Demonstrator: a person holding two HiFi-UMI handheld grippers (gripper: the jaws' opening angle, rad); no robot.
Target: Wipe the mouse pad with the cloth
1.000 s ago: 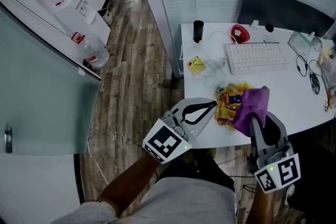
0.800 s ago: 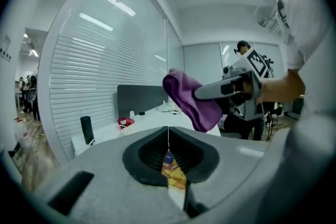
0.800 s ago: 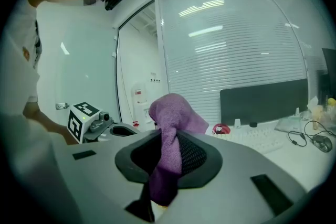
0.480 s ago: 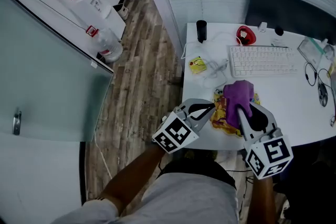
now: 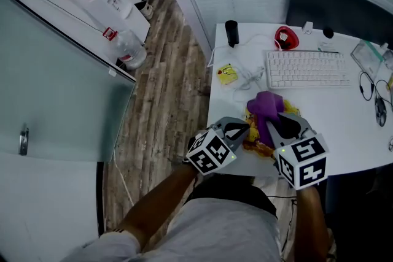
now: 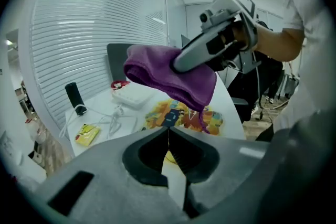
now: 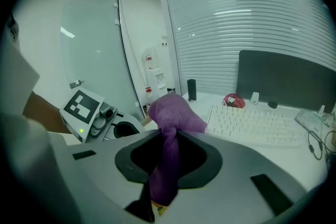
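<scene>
- Since a second ago, the right tool (image 5: 274, 121) has carried the purple cloth (image 5: 265, 105) leftward, over the colourful mouse pad (image 5: 253, 143) at the counter's (image 5: 344, 123) near edge.
- Its jaws are clamped on the cloth, which hangs bunched above the pad.
- Just beside it, the left tool (image 5: 246, 127) hovers with jaws together, gripping nothing.
- Wiping looks not yet begun. The next move calls for lowering the cloth onto the pad and sweeping across.
</scene>
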